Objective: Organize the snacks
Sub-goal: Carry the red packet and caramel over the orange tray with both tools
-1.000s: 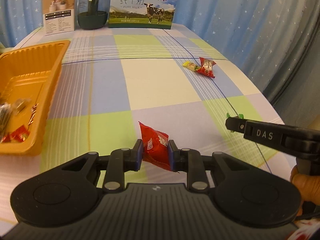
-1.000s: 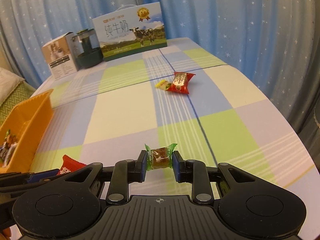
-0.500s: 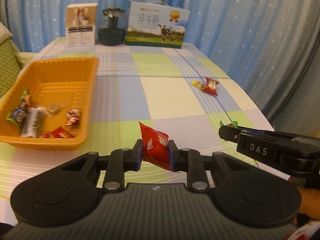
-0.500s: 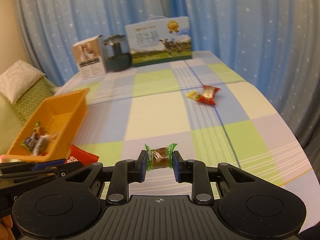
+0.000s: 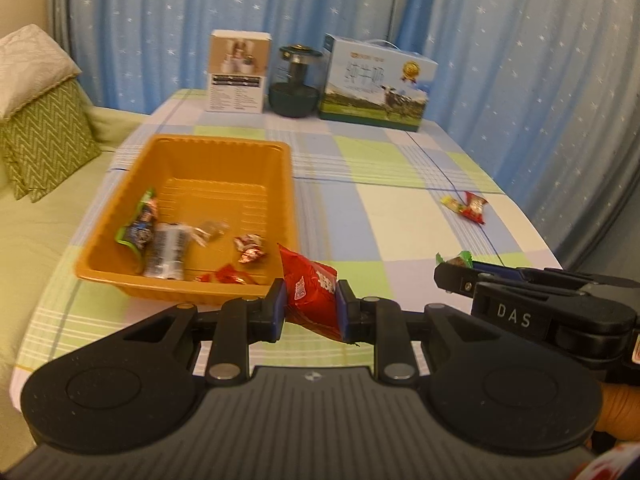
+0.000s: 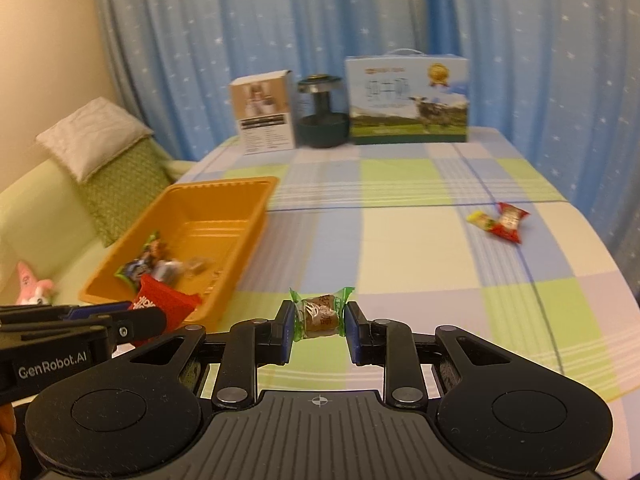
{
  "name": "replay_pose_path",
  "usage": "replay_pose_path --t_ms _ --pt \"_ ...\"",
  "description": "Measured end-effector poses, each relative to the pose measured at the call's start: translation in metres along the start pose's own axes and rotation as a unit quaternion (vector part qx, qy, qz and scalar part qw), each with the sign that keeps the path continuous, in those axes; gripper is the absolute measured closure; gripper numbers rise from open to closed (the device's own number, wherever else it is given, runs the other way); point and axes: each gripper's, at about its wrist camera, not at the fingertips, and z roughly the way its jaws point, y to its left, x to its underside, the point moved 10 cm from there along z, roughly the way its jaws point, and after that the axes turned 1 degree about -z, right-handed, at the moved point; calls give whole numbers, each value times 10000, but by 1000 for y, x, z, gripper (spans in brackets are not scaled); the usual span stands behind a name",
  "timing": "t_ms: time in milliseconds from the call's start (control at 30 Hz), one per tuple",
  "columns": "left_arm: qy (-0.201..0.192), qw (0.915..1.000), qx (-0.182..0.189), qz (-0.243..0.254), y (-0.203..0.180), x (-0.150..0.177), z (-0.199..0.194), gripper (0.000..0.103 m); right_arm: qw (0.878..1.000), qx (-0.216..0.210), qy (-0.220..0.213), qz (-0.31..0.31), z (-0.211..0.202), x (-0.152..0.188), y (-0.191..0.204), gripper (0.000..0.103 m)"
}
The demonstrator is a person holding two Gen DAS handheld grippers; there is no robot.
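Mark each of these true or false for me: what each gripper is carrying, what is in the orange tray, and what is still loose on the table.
1. The left gripper is shut on a red snack packet. True.
2. The right gripper is empty. False: it is shut on a green-wrapped candy.
3. The orange tray already holds several snacks. True.
4. No snacks remain loose on the table. False: a red candy and a yellow candy lie together near its right edge.
5. The milk box lies flat inside the tray. False: it stands upright at the table's far end.
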Motion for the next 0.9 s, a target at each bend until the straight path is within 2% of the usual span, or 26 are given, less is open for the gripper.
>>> replay_pose_path --t_ms 467,900 --pt "-149 9991 -285 -276 59 -19 -8 80 9982 -479 31 -368 30 -20 63 76" --pt "-52 9984 -426 -362 108 -44 29 80 9949 -735 218 -648 88 -39 97 76"
